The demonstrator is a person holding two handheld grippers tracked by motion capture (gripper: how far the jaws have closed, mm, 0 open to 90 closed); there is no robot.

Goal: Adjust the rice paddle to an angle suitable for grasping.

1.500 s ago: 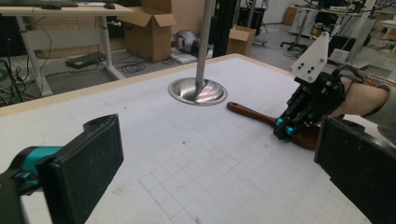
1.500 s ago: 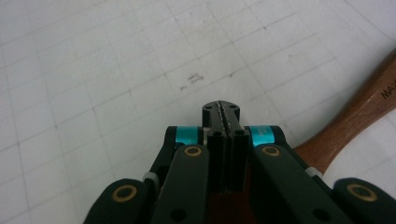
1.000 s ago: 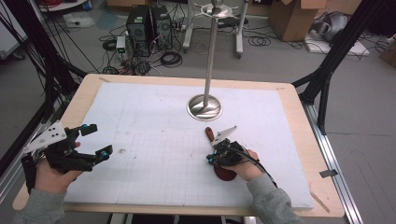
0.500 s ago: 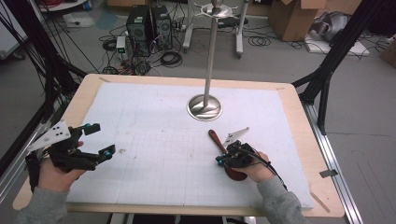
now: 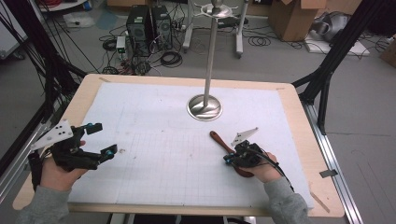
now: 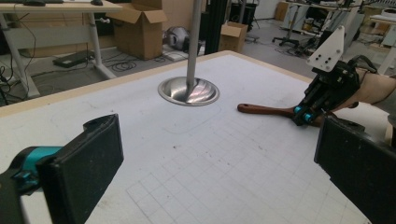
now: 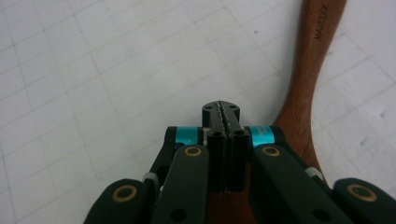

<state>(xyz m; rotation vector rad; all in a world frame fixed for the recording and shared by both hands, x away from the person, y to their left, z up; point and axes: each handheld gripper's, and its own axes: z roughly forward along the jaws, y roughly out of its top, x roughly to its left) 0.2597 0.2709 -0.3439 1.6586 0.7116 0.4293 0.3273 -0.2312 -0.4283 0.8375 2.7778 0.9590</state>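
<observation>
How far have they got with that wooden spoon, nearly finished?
Early, by the look of it. Done: nothing obvious; the wooden spoon lies flat on the white mat, near the metal stand. In hand: the right gripper sits over the spoon's wide end, jaws shut, nothing visibly between their tips. The left gripper hangs open, far off. Left: probably gripping and moving the spoon.

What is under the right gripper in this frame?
Under the right gripper, whose jaws are pressed together, lies a brown wooden spoon on the white grid mat. Its handle runs out beside the jaws; its wide end is covered by the gripper body, so any contact cannot be seen.
</observation>
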